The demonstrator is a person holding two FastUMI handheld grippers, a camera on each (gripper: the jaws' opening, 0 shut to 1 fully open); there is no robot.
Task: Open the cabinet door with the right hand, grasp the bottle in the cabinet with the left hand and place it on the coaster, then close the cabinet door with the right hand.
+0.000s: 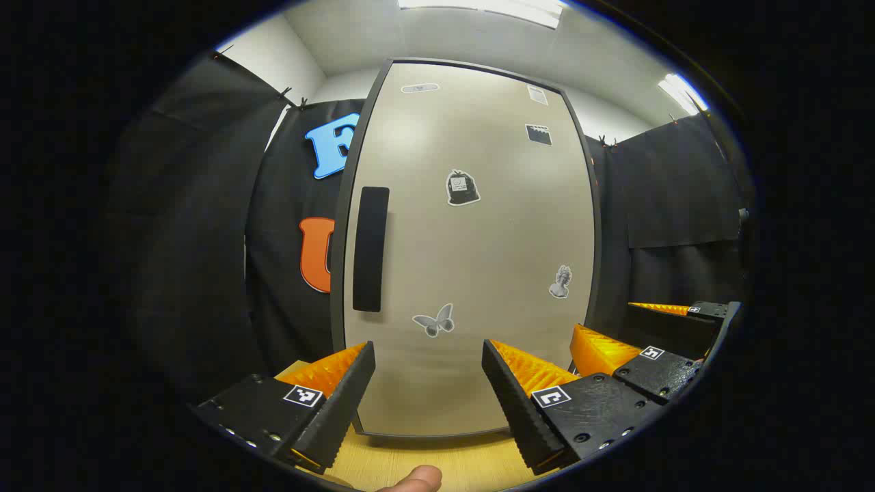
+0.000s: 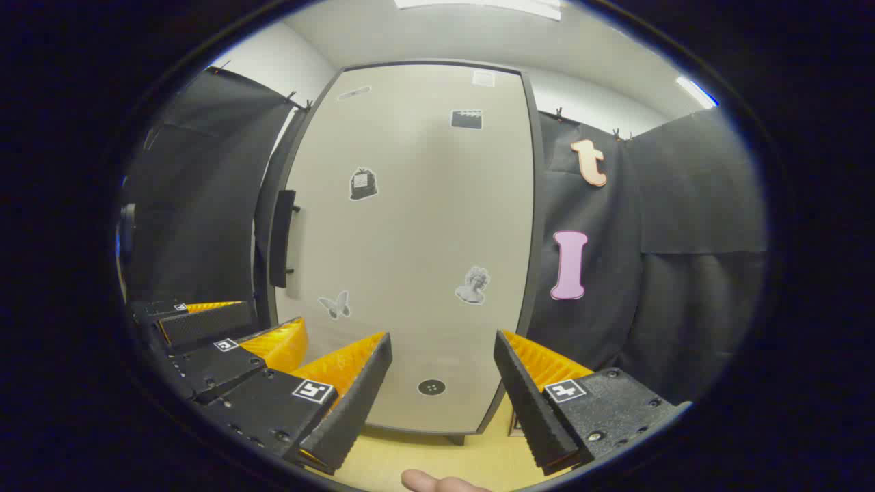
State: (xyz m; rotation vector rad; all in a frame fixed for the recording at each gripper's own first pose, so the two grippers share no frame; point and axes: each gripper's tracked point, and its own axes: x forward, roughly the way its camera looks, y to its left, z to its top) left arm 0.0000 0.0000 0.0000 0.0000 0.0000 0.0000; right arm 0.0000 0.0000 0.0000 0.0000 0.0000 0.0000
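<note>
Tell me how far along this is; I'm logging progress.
Nothing looks done: the cabinet door is shut, its handle untouched. Both the left gripper and right gripper are open and empty, facing it. Opening, moving the bottle and closing remain.

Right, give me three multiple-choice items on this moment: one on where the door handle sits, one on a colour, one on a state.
1. In the left gripper view, the black handle sits on which part of the cabinet door?
A. near its left edge
B. near its right edge
C. at its centre

2. What colour are the ridged pads on the right gripper?
A. blue
B. orange
C. white

3. What state is the cabinet door in?
A. wide open
B. taken off
C. closed

Answers: 1 A, the handle stands upright beside the door's left frame. 2 B, the pads on both fingers show orange. 3 C, the door lies flat in its dark frame and nothing of the inside shows; both the left gripper and the right hang open in front of it.
</note>
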